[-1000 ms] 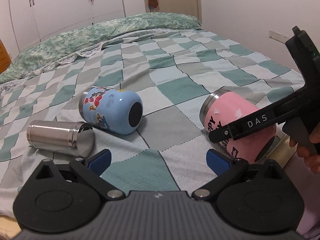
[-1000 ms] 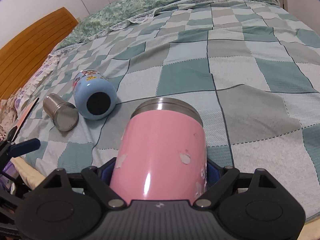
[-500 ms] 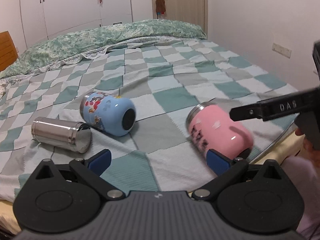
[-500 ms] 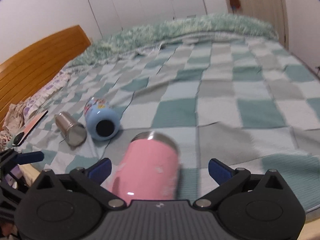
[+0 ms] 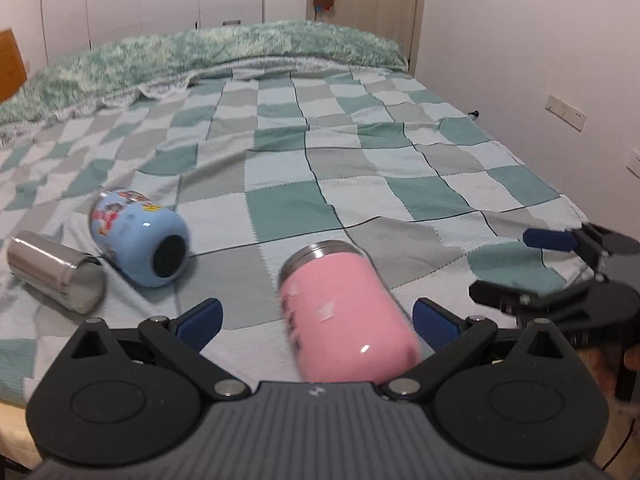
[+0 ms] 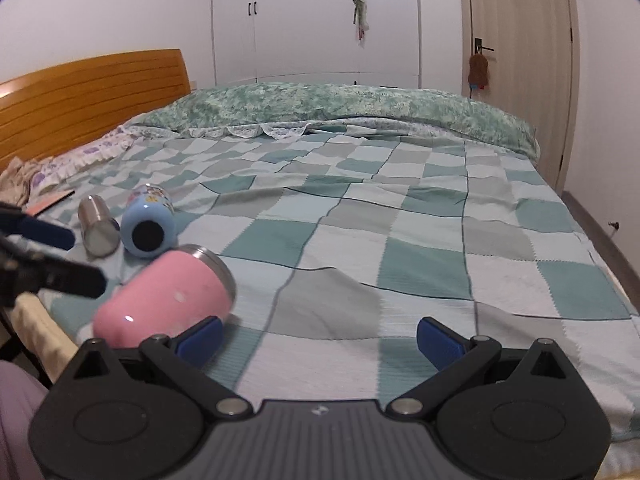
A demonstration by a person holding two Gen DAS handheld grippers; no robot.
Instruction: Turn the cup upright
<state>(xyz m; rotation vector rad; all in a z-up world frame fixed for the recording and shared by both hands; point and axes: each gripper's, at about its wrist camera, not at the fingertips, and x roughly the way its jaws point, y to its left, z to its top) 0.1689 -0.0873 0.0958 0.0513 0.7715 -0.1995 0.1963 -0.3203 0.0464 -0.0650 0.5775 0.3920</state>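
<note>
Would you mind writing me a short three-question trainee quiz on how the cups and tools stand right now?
1. True or false: the pink cup stands upright on the bed.
2. Which cup lies between the steel cup and the pink cup? A. blue cup B. a green cup C. a white cup
3. Fill in: the right tool is ____ and holds nothing.

Key:
1. False; it lies on its side, steel rim away from the left tool, between that tool's open fingers.
2. A
3. open
</note>
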